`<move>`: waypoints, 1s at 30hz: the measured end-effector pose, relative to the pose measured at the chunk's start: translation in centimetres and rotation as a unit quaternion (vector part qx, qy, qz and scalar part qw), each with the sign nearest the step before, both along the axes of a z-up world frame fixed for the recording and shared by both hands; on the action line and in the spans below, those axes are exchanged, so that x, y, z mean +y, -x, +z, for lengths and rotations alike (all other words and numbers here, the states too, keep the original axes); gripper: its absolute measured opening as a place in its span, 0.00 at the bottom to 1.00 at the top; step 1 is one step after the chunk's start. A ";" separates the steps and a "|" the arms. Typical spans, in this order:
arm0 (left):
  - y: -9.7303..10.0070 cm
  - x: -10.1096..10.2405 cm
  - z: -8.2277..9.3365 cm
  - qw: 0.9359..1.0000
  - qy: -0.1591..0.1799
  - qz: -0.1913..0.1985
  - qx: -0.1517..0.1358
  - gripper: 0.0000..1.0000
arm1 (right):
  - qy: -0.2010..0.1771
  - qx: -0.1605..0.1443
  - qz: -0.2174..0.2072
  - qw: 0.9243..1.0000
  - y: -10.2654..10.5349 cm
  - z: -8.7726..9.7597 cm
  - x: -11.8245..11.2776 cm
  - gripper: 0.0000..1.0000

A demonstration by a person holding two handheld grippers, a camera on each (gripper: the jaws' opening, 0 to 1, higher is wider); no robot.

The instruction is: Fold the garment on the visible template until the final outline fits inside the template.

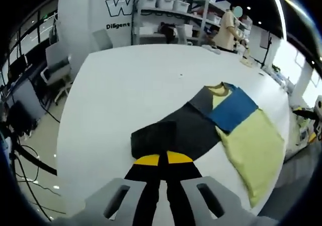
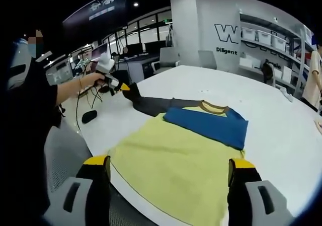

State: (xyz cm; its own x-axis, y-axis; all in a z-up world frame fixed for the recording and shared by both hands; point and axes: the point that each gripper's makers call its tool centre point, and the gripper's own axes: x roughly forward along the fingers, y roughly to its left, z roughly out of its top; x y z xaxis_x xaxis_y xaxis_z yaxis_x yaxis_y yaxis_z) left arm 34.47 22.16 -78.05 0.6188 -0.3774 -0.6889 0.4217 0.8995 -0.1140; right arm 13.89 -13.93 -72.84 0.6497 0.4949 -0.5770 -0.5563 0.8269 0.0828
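Note:
A long-sleeved top lies flat on the white table [image 1: 131,85], with a yellow-green body [image 1: 254,150], a blue chest panel [image 1: 232,109] and a dark grey sleeve [image 1: 181,128]. My left gripper [image 1: 162,159] has its yellow-tipped jaws pressed together on the sleeve's doubled-over cuff [image 1: 153,139]. In the right gripper view the top [image 2: 176,160] spreads just beyond my right gripper [image 2: 168,163], whose jaws stand wide apart and open over the yellow hem at the table's near edge. The left gripper [image 2: 122,87], held by a person's hand, pinches the sleeve end [image 2: 135,96] at the far left.
A small black object [image 2: 89,116] lies by the table's left edge. Shelving with white bins [image 1: 171,4] and a standing person [image 1: 229,29] are beyond the far end. Office chairs [image 1: 55,70] stand beside the table, and small items [image 1: 246,61] sit at its far corner.

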 end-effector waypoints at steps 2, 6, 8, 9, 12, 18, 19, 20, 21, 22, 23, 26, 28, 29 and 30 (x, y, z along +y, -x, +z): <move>0.0 -0.8 0.5 1.000 0.000 -0.001 0.009 0.00 | 0.000 -0.001 0.000 1.000 0.0 0.0 0.0 0.97; 0.1 -3.5 2.3 0.999 0.027 -0.022 0.011 0.00 | 0.000 -0.001 0.001 1.000 0.1 0.0 0.0 0.97; 0.0 -4.5 2.8 0.999 0.030 -0.028 0.013 0.00 | 0.000 0.000 0.003 1.000 0.1 -0.1 0.0 0.97; 0.0 -4.7 2.9 0.999 0.030 -0.029 0.014 0.00 | 0.000 0.000 0.003 1.000 0.2 -0.1 0.0 0.97; -0.1 -6.5 3.8 0.998 0.036 -0.050 0.013 0.00 | 0.001 0.001 0.006 1.000 0.2 -0.2 0.1 0.98; -0.4 -9.7 4.6 0.996 0.043 -0.083 0.014 0.00 | 0.002 0.002 0.009 1.000 0.3 -0.3 0.2 0.98; -0.4 -10.1 4.7 0.995 0.045 -0.085 0.015 0.00 | 0.002 0.002 0.010 1.000 0.3 -0.3 0.2 0.98; -0.5 -10.9 5.0 0.995 0.050 -0.089 0.015 0.00 | 0.002 0.002 0.010 1.000 0.3 -0.3 0.2 0.98; -0.5 -11.6 5.2 0.994 0.058 -0.092 0.019 0.00 | 0.002 0.002 0.011 1.000 0.3 -0.3 0.3 0.98; -0.6 -12.2 5.4 0.993 0.061 -0.095 0.021 0.00 | 0.002 0.003 0.012 1.000 0.3 -0.3 0.3 0.98; -0.7 -12.7 5.6 0.993 0.064 -0.099 0.021 0.00 | 0.003 0.003 0.012 1.000 0.3 -0.4 0.2 0.98; -0.8 -14.8 6.2 0.991 0.062 -0.119 0.018 0.00 | 0.003 0.004 0.012 1.000 0.2 -0.5 0.3 0.98; -0.9 -16.0 6.5 0.990 0.062 -0.129 0.016 0.00 | 0.002 0.004 0.013 1.000 0.2 -0.5 0.3 0.98; -0.9 -16.5 6.6 0.989 0.064 -0.133 0.017 0.00 | 0.003 0.004 0.013 1.000 0.2 -0.5 0.3 0.98; -1.0 -17.0 6.8 0.988 0.065 -0.137 0.017 0.00 | 0.003 0.004 0.014 1.000 0.2 -0.5 0.2 0.98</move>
